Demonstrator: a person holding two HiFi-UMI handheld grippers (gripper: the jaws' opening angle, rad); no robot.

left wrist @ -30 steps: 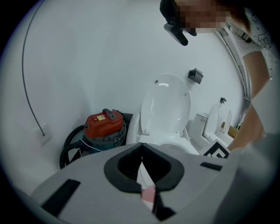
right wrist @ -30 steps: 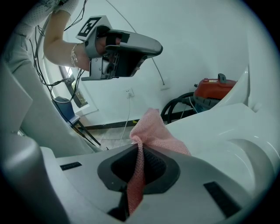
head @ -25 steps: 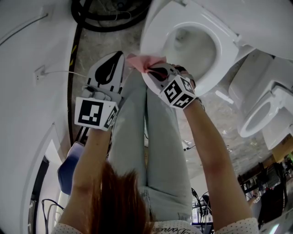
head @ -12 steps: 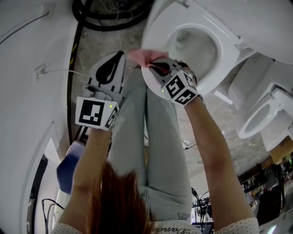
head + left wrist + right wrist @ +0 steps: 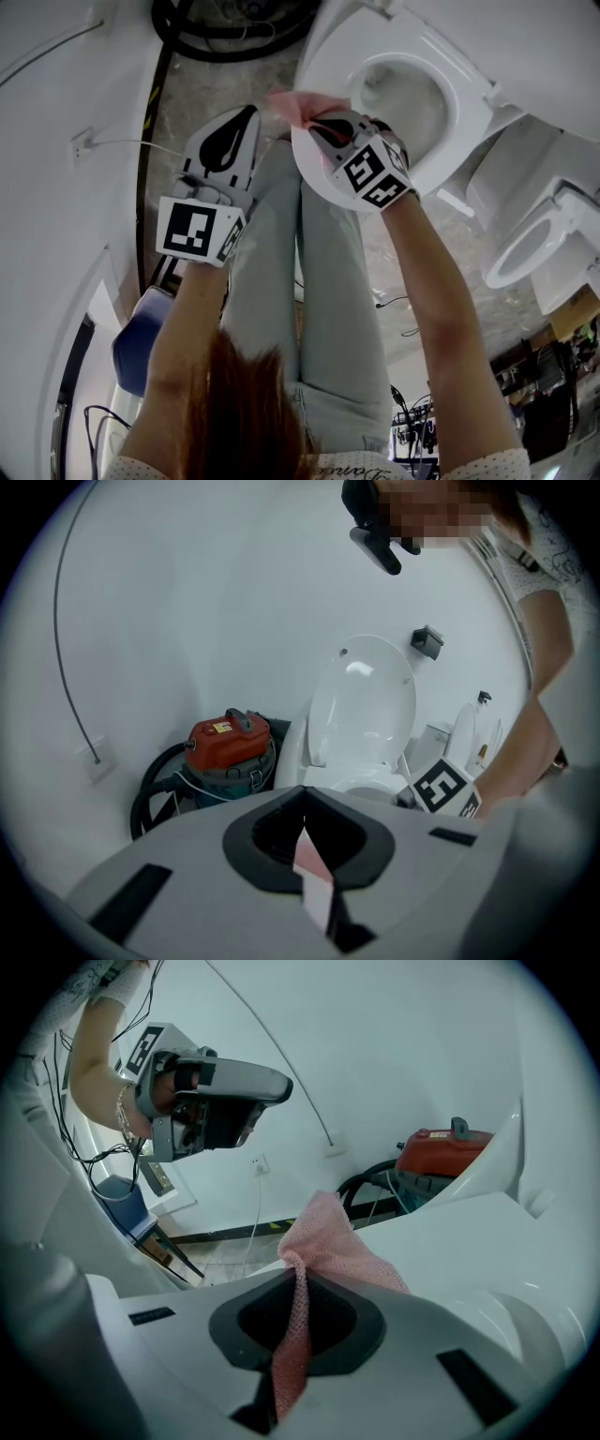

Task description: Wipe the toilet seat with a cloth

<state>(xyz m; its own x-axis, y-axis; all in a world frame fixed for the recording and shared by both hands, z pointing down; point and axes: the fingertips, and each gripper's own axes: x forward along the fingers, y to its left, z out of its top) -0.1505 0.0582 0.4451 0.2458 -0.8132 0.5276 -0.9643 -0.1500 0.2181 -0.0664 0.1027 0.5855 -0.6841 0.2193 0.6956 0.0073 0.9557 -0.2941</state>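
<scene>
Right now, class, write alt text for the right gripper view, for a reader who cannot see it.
The right gripper has its jaws shut on a pink cloth, which bunches up just past them at the edge of a white toilet. The left gripper hangs at upper left, and a red vacuum stands by the wall behind.

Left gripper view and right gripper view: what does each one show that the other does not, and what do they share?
Only the left gripper view shows a small black wall fitting and the marker cube of the right hand-held gripper. Only the right gripper view shows the pink cloth clamped in its own jaws, and the left hand-held gripper held clear of the cloth. Both show the red vacuum cleaner against the white wall.
</scene>
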